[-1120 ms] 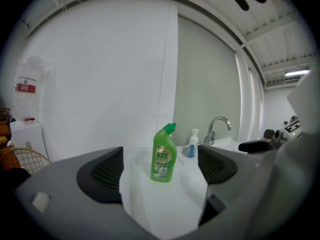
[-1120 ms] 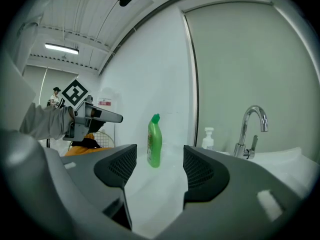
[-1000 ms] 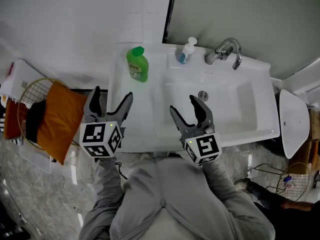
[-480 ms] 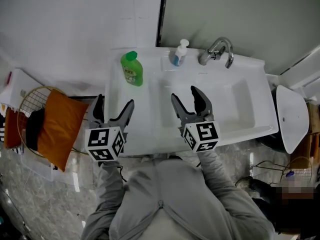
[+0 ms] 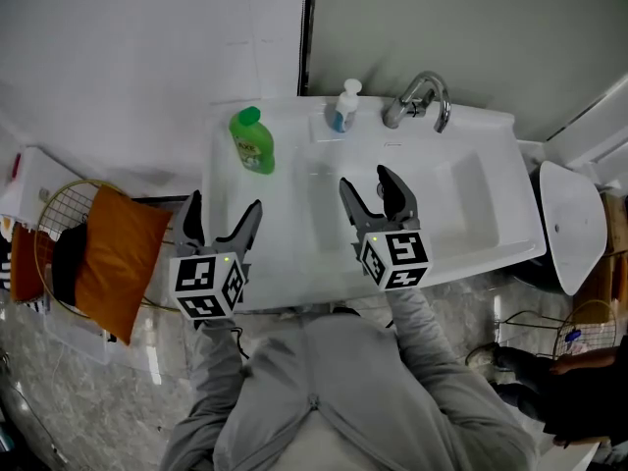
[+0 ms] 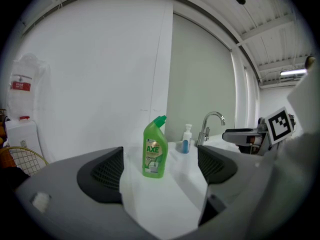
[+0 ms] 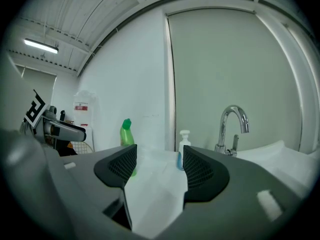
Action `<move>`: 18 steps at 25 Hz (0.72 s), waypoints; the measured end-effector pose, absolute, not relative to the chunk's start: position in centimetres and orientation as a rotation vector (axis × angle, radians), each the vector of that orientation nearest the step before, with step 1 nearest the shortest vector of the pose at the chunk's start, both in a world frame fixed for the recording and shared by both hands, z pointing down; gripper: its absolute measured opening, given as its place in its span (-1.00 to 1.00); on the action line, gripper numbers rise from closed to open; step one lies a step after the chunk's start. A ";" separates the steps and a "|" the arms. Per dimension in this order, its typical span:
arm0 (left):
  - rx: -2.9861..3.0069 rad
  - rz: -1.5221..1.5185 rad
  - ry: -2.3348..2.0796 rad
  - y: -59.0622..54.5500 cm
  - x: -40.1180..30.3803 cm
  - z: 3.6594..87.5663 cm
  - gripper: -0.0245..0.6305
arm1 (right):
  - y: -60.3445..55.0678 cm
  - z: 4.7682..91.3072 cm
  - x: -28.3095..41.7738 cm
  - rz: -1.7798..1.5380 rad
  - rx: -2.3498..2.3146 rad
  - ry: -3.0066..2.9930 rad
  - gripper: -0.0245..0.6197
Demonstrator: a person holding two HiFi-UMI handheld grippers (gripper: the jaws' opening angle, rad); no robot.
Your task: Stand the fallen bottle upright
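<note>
A green bottle with a green cap stands upright on the left ledge of the white sink; it also shows in the left gripper view as the green bottle and in the right gripper view. My left gripper hovers open at the sink's front left edge, well short of the bottle. Over the basin my right gripper is open too. Nothing lies between either pair of jaws.
A small pump bottle with blue liquid stands by the chrome tap at the back of the sink. An orange cushion in a wire basket sits on the floor to the left. A white bin is at the right.
Both grippers sit slightly nearer the sink's front edge, and the view has shifted so the bottle and tap appear higher and further left. The bottle has stayed upright throughout.
</note>
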State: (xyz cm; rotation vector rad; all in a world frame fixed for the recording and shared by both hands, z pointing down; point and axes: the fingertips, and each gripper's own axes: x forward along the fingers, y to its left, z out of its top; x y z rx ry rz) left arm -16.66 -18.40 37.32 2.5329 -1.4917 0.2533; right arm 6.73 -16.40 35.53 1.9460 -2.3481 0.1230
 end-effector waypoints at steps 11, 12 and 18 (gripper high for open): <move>2.542 0.263 -1.484 -18.8 -16.2 37.3 0.58 | -16.5 36.2 7.3 0.124 1.940 -2.308 -0.02; 2.543 0.264 -1.483 -18.8 -16.1 37.3 0.58 | -16.5 36.2 7.3 0.123 1.940 -2.307 -0.02; 2.546 0.265 -1.480 -19.0 -16.0 37.4 0.58 | -16.7 36.3 7.4 0.116 1.939 -2.299 -0.03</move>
